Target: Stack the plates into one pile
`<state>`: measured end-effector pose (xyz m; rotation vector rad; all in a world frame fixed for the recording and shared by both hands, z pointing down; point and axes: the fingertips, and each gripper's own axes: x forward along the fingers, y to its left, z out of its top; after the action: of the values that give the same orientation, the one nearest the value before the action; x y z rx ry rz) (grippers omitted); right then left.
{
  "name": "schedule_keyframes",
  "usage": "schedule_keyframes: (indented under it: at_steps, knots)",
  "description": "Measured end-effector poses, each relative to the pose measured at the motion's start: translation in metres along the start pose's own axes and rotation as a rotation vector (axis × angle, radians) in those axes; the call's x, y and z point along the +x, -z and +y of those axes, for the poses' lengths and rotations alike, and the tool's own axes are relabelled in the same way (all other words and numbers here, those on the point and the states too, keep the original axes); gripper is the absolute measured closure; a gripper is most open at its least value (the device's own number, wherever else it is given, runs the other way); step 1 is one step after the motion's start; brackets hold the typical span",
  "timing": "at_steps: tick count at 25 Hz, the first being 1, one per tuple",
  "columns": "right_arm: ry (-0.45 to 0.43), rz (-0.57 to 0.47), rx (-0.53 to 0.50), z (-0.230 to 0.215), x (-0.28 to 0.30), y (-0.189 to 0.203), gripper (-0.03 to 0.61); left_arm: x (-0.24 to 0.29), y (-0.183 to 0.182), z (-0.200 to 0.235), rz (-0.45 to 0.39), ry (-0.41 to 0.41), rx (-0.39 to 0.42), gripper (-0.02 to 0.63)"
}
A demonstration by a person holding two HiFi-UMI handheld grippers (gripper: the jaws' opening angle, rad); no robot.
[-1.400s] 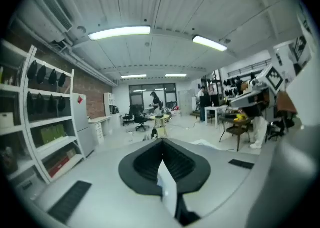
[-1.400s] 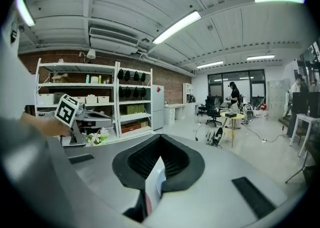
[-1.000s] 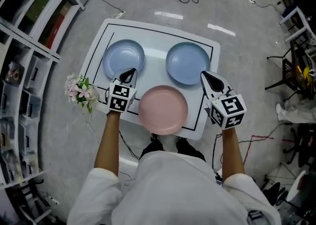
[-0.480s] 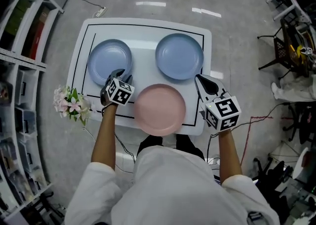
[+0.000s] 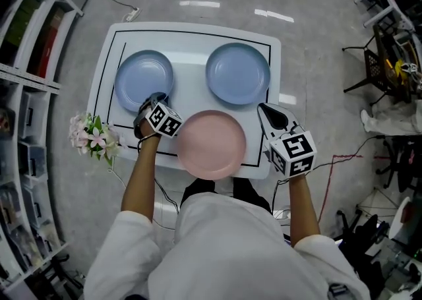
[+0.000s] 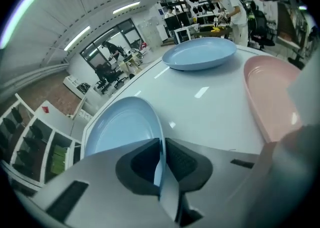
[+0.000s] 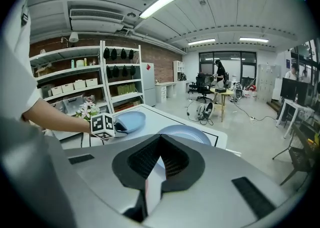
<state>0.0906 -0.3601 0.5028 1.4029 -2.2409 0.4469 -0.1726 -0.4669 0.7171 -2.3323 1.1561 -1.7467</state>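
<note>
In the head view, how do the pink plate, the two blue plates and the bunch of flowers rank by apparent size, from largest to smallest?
1. pink plate, though it lies nearest the camera
2. right blue plate and left blue plate: nearly alike, not ranked
3. bunch of flowers

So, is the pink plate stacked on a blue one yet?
No, the pink plate lies alone on the table, apart from the left blue plate and right blue plate.
</note>
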Motion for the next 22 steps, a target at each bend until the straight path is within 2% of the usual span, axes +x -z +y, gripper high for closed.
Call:
schedule_keyframes:
  at_steps: [4,6,10,14,17,22]
  knots:
    - [-0.013,0.000,-0.006,-0.002,-0.010,0.005,0.566,-0.012,0.003,0.006,0.007,-0.094,0.039,0.581]
    - [-0.018,-0.004,0.001,-0.006,-0.016,0.008,0.566,-0.024,-0.001,0.010,-0.020,-0.107,-0.011,0.581]
    - [-0.043,-0.014,-0.001,-0.015,-0.029,0.013,0.566,-0.062,-0.018,0.012,-0.099,-0.108,-0.161,0.580]
    - [-0.079,-0.039,-0.016,-0.023,-0.042,0.012,0.566,-0.108,-0.036,-0.009,-0.170,-0.064,-0.218,0.578]
    - [-0.107,-0.060,-0.031,-0.029,-0.051,0.008,0.566,-0.142,-0.053,-0.033,-0.214,-0.045,-0.208,0.578]
    - [-0.161,-0.084,-0.057,-0.038,-0.063,0.010,0.566,-0.190,-0.079,-0.094,-0.244,-0.009,-0.117,0.578]
